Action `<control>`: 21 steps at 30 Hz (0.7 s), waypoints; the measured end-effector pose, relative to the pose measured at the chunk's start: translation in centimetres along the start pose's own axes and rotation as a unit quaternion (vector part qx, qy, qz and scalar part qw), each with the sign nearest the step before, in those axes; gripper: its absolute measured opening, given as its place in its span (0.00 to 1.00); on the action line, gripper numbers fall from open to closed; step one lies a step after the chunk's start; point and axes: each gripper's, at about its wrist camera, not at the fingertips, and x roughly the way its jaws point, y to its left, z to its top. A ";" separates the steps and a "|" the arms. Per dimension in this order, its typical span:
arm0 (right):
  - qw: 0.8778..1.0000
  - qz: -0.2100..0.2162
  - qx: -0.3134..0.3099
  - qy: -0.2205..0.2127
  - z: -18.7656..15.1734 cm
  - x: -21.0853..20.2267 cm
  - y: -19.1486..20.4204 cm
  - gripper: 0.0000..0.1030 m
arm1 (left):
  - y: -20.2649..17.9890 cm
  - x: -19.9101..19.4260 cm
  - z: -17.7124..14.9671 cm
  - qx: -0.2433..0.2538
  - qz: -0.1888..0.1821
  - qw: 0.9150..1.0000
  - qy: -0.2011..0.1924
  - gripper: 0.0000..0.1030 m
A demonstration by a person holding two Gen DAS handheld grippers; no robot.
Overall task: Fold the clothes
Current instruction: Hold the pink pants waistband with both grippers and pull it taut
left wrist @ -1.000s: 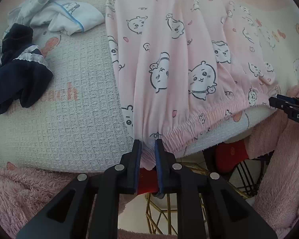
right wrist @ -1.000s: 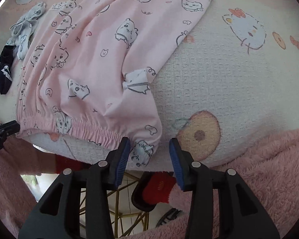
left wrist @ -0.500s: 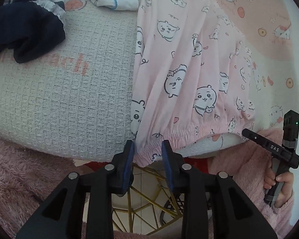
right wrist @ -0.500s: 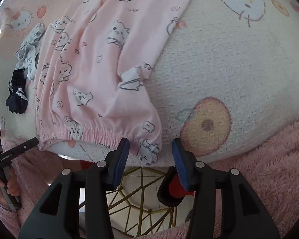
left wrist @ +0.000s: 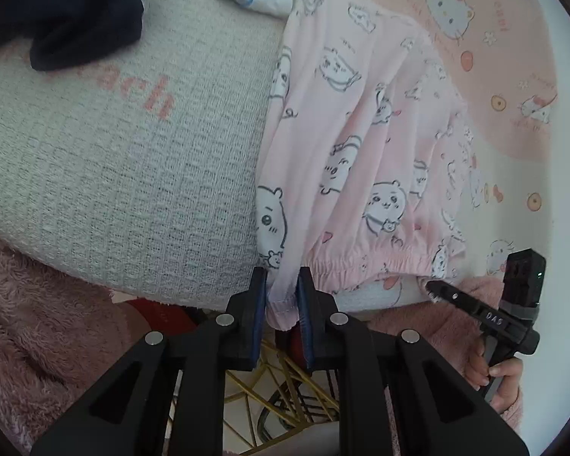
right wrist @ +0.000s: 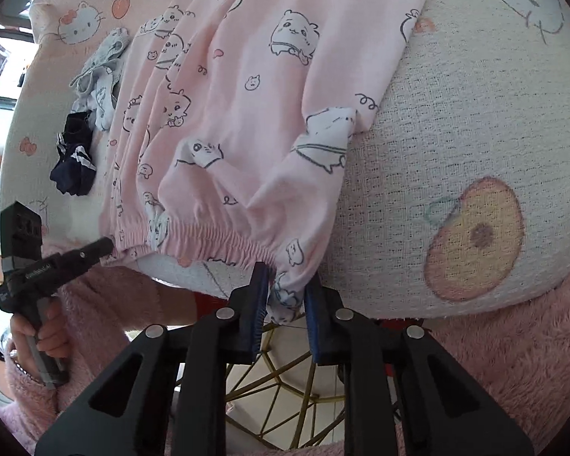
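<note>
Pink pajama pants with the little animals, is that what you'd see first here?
Yes. The pink pajama pants lie across the white blanket, waistband at the near edge. The right gripper and the left gripper have just closed and each pinches one waistband corner. A dark blue garment sits off to the left.

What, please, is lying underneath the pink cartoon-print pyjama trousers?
The pink cartoon-print pyjama trousers lie on a white waffle-weave blanket printed with cats and peaches. Whatever lies under the blanket, or directly beneath the trousers, is covered.
</note>
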 end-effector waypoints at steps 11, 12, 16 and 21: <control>0.997 -0.042 0.009 -0.059 1.2 0.2 0.9 0.08 | 1.2 -3.0 0.3 -0.011 -0.021 0.998 -0.059 0.10; 0.996 -0.058 0.011 -0.069 1.4 0.2 1.3 0.08 | 1.1 -2.9 0.3 -0.009 -0.031 0.998 -0.051 0.11; 0.993 -0.099 -0.019 -0.068 1.0 -0.2 1.9 0.08 | 0.4 -1.4 0.1 0.009 0.001 1.000 -0.026 0.15; 0.998 -0.038 0.013 -0.043 1.3 0.1 0.5 0.22 | 1.8 -1.4 0.4 -0.025 -0.026 0.999 -0.017 0.28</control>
